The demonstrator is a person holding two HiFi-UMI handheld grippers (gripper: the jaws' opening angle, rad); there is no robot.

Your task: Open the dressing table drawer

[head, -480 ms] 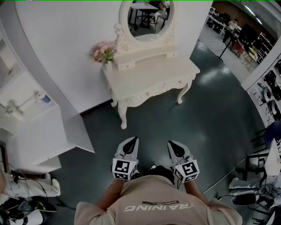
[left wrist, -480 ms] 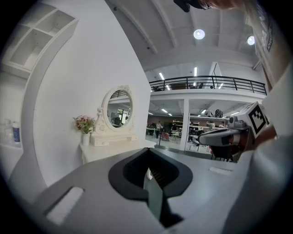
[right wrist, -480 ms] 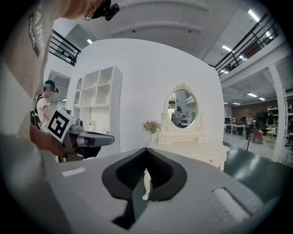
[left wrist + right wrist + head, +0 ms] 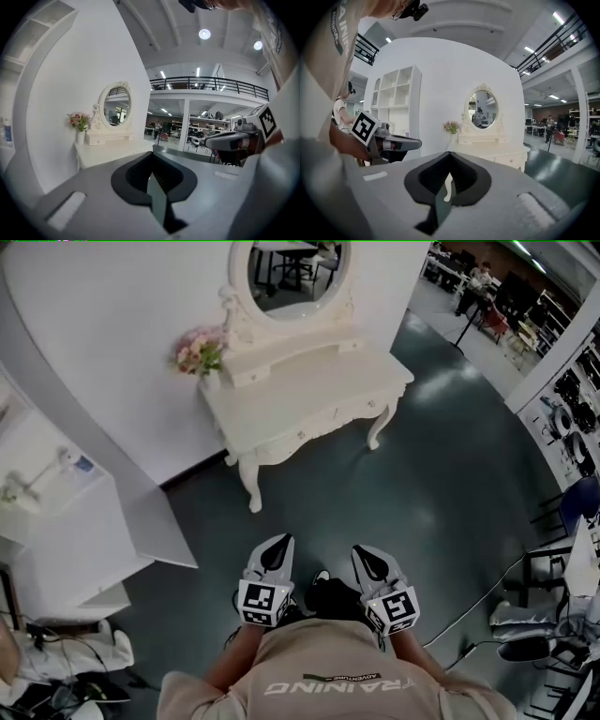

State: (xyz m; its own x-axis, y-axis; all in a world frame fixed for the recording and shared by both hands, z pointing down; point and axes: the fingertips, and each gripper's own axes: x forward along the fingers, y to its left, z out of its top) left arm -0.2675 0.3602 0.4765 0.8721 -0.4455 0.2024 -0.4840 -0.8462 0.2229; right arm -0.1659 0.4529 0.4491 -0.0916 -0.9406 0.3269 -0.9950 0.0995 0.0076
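The cream dressing table stands against the white wall, with an oval mirror and a vase of pink flowers on it. Its drawer front with small knobs faces me and is closed. My left gripper and right gripper are side by side in front of my chest, both shut and empty, well short of the table. In the left gripper view the table is at the left, and the right gripper shows beside it. In the right gripper view the table lies ahead, slightly right.
A white counter and shelf unit stands at the left. Bags and cables lie at the lower left. Chairs and stands crowd the right edge. Dark green floor lies between me and the table.
The head view has shifted, so the dressing table sits a little further left and higher. Both grippers keep their place in front of the chest, still shut.
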